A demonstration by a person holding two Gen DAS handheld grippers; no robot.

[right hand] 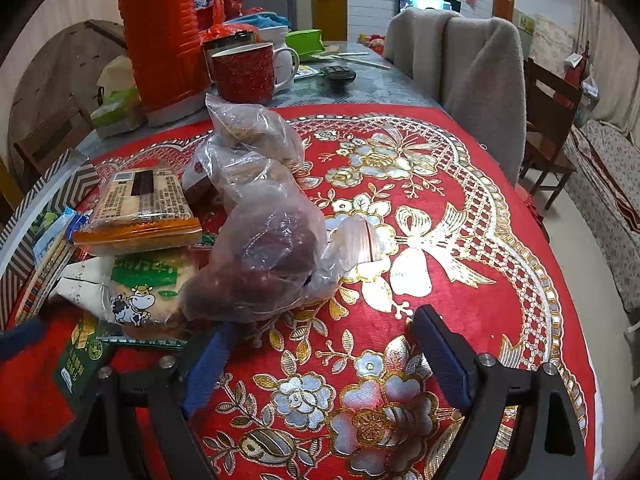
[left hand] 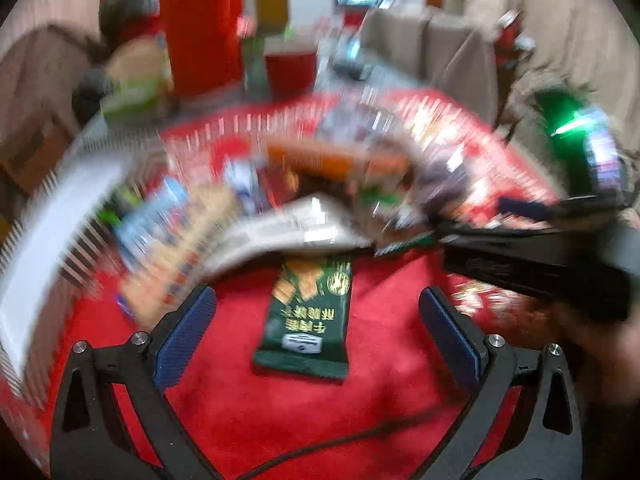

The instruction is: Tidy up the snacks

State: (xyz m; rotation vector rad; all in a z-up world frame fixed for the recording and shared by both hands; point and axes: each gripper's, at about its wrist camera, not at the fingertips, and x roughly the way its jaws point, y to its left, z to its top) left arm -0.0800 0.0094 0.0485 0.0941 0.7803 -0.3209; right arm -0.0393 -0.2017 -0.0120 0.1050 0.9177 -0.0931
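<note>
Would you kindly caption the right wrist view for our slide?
Open right claw facing a clear plastic bag of dark snacks on the red gold-embroidered tablecloth.

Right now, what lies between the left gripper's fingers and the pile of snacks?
In the left wrist view, a dark green cracker packet lies flat on the red tablecloth, between the open left gripper fingers, short of the blurred pile.

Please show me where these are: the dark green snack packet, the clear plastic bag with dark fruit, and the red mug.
dark green snack packet [left hand: 308, 312]: left wrist view, middle of its printed face.
clear plastic bag [right hand: 264, 248]: right wrist view, bulging lower part.
red mug [right hand: 244, 74]: right wrist view, front wall.
</note>
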